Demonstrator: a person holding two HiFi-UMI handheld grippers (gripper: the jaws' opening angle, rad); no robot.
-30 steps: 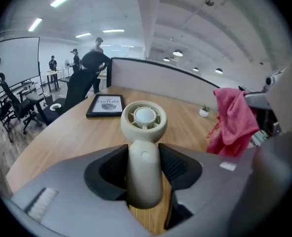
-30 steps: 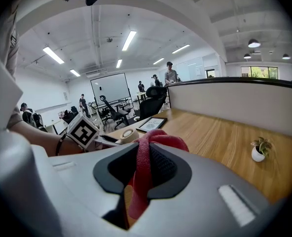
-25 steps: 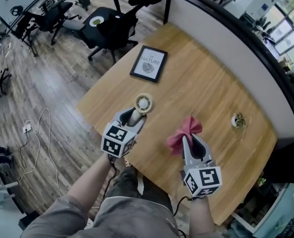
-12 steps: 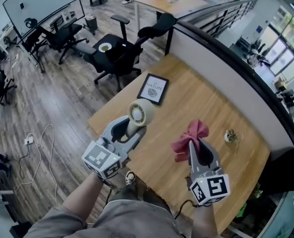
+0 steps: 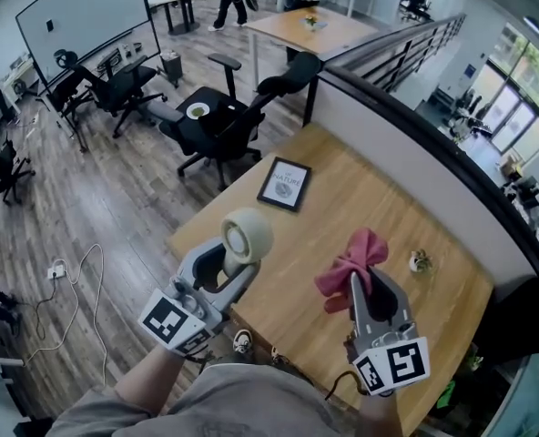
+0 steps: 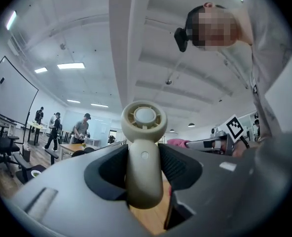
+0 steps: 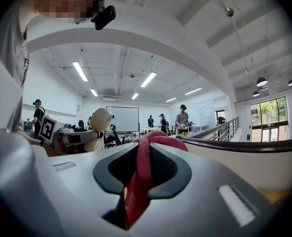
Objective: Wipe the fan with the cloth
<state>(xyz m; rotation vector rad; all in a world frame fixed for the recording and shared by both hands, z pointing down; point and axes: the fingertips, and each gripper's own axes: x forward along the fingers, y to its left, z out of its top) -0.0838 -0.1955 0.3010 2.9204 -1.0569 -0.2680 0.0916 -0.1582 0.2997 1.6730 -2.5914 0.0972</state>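
A small cream hand-held fan [image 5: 245, 236] is held up in the air over the near left corner of the wooden table [image 5: 361, 208]. My left gripper [image 5: 222, 269] is shut on the fan's handle [image 6: 144, 174], with the round fan head [image 6: 145, 121] standing above the jaws. A pink-red cloth [image 5: 350, 260] bunches out of my right gripper [image 5: 364, 289], which is shut on it. In the right gripper view the cloth [image 7: 142, 174] runs between the jaws and the fan [image 7: 100, 121] shows at the left. Both grippers point about level, side by side and apart.
A framed picture [image 5: 284, 184] lies on the table's far left part. A small plant [image 5: 421, 262] sits near the right edge. A dark partition rail [image 5: 433, 144] borders the table behind. Office chairs [image 5: 224, 121] stand on the wood floor to the left, with people farther back.
Both grippers have risen from just above the table, the left lifting the fan clear and tilting it upright, the right carrying the cloth up. The head view has lifted too.
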